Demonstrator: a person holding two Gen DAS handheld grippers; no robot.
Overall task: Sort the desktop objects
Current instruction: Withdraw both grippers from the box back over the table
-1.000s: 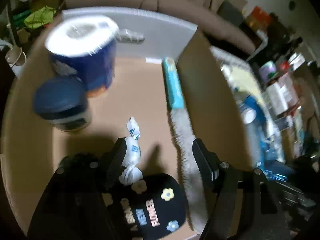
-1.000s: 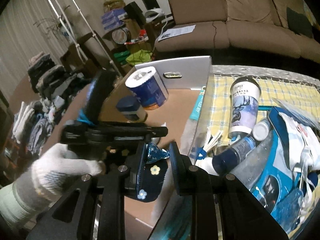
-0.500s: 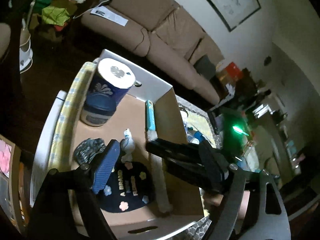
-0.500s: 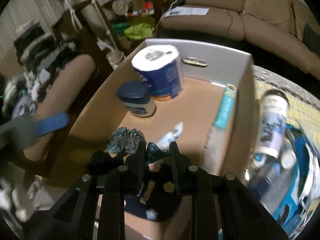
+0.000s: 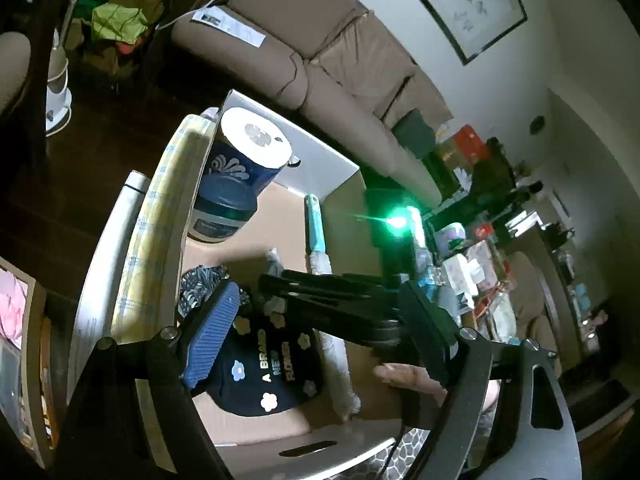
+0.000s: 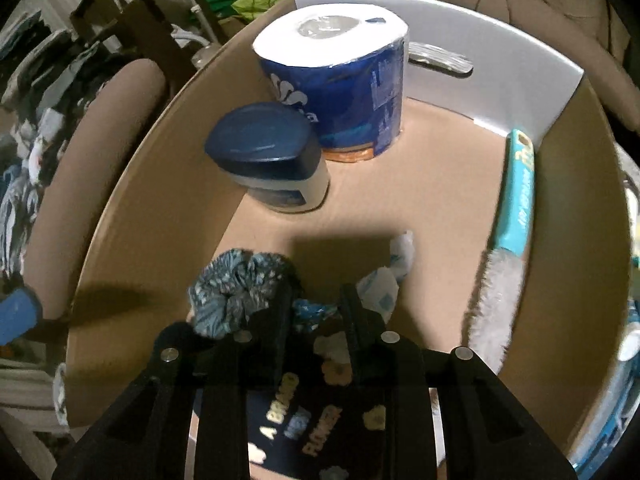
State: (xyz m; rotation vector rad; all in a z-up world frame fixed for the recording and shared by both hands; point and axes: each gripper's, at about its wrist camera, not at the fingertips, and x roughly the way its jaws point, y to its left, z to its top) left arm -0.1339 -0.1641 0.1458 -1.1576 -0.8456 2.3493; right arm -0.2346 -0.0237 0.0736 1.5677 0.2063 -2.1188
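Observation:
An open cardboard box (image 6: 168, 184) holds the sorted items. In the right wrist view my right gripper (image 6: 314, 310) is low inside the box, shut on a small blue patterned wrapper (image 6: 310, 312), just above a black flowered pouch (image 6: 308, 420). Beside it lie a blue-grey scrunchie (image 6: 236, 284) and a white sachet (image 6: 384, 280). My left gripper (image 5: 320, 320) is open and empty, raised above the box's near end; the right gripper's black arm (image 5: 340, 304) crosses between its fingers. The pouch (image 5: 272, 372) lies below.
A toilet roll (image 6: 340, 72), a blue-lidded jar (image 6: 272, 160) and a teal-handled brush (image 6: 508, 232) are in the box. A brown sofa (image 5: 304, 52) stands behind. Cluttered bottles and packets (image 5: 460, 264) lie to the box's right.
My right gripper has moved over the box and down into it with the wrapper. My left gripper has lifted up and back out of the box, still open.

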